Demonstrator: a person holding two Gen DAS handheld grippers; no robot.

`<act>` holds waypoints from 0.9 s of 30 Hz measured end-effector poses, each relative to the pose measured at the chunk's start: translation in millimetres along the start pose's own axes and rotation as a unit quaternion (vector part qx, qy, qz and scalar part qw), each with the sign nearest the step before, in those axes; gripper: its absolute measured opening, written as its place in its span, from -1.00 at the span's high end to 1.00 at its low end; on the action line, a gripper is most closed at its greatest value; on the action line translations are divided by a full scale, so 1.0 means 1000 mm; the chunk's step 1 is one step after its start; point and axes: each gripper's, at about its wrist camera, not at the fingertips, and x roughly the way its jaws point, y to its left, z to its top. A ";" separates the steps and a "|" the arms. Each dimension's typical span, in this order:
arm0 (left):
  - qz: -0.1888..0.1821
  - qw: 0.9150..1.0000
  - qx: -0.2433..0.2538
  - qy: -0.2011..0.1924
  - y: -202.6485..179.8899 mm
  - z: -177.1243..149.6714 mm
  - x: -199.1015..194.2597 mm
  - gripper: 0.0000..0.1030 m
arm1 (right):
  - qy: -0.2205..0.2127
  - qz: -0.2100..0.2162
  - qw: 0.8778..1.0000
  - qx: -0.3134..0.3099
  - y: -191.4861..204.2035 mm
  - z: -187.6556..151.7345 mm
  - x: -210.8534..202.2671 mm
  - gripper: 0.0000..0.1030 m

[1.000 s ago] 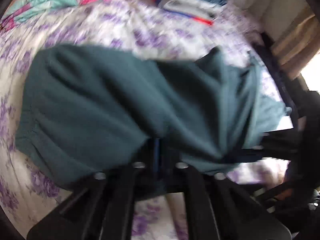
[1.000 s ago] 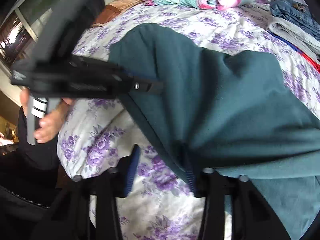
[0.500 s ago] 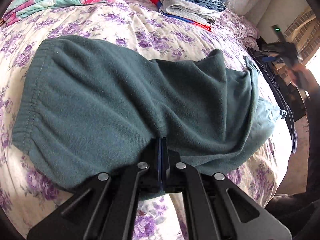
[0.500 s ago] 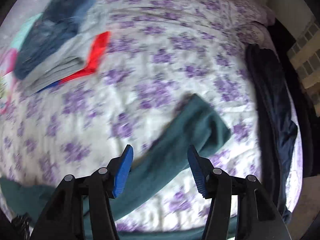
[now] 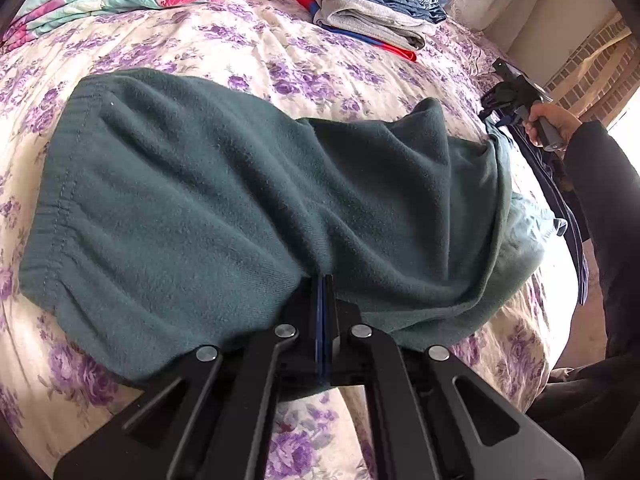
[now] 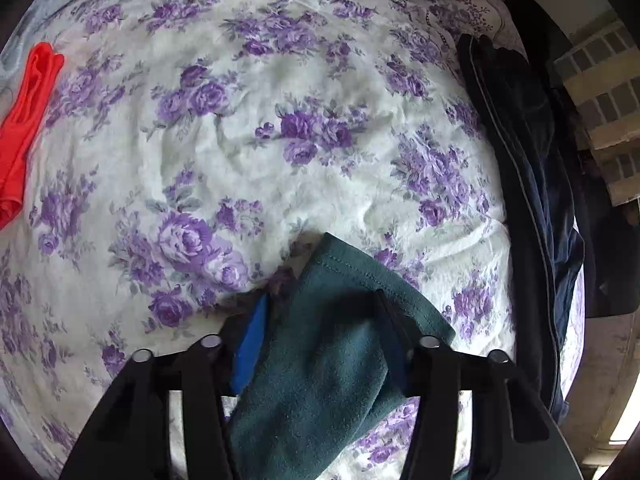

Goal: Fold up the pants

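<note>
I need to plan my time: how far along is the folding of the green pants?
Done: the dark green fleece pants lie on the purple-flowered bedsheet, apparently with the legs stacked. In hand: the left gripper pinches their near edge; the fingers of the right gripper straddle the leg cuff, not visibly clamped. Left: folding cuff to waistband.

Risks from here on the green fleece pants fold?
1. Right gripper: its jaws are closing round the cuff of the dark green fleece pants, which drapes over one finger; it may catch one layer or the floral bedsheet.
2. Left gripper pinches a bunched edge, so wrinkles could get folded in.
</note>
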 end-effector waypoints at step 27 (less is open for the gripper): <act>-0.049 0.997 0.000 0.055 0.020 0.002 -0.017 0.98 | -0.081 0.306 0.935 0.161 -0.253 -0.275 0.025 0.90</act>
